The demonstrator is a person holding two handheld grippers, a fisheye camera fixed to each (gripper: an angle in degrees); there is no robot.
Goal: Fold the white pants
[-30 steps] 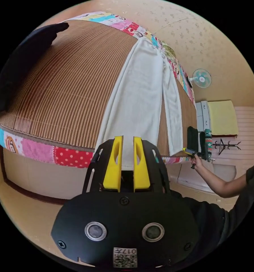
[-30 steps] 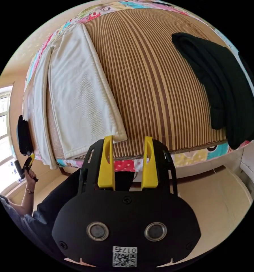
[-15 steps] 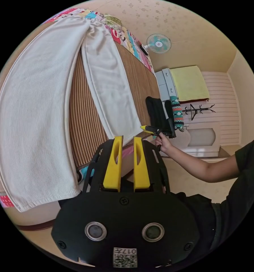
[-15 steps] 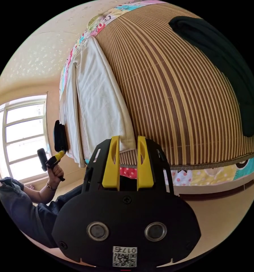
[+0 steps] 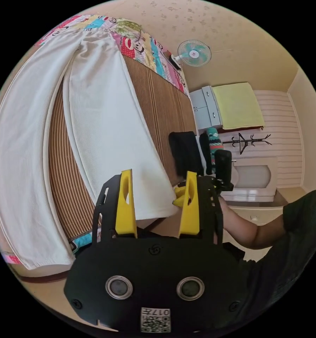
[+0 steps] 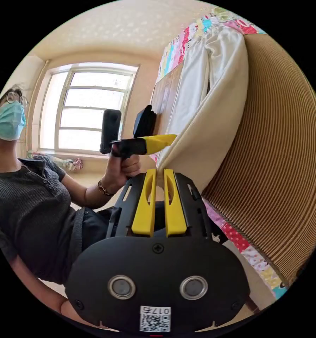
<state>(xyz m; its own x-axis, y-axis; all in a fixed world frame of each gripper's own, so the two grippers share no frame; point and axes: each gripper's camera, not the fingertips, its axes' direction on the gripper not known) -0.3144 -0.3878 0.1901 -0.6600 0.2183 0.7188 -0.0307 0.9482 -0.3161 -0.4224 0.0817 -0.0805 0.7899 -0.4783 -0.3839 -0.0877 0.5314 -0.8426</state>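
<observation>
The white pants (image 5: 101,119) lie flat on a bamboo mat (image 5: 161,105), both legs running toward me. My left gripper (image 5: 158,172) is open, its jaws standing either side of the nearer leg's hem. Just to the right, my right gripper (image 5: 179,197), held in a hand (image 5: 230,214), sits at that hem's corner. In the right gripper view the leg (image 6: 214,116) curves off the mat (image 6: 277,158) down into my right gripper (image 6: 159,170), whose jaws are shut on the hem corner. The left gripper (image 6: 165,139) points at the same hem from the left.
A black garment (image 5: 186,155) hangs at the bed's far edge. A fan (image 5: 194,52), a dresser with a yellow cloth (image 5: 235,105) and a coat rack (image 5: 249,142) stand by the wall. A seated person (image 6: 35,197) and a window (image 6: 91,109) are on the left.
My left jaws have opened wide around the nearer leg's hem. My right jaws have narrowed and shut on the hem corner. Both cameras have swung toward that leg's end.
</observation>
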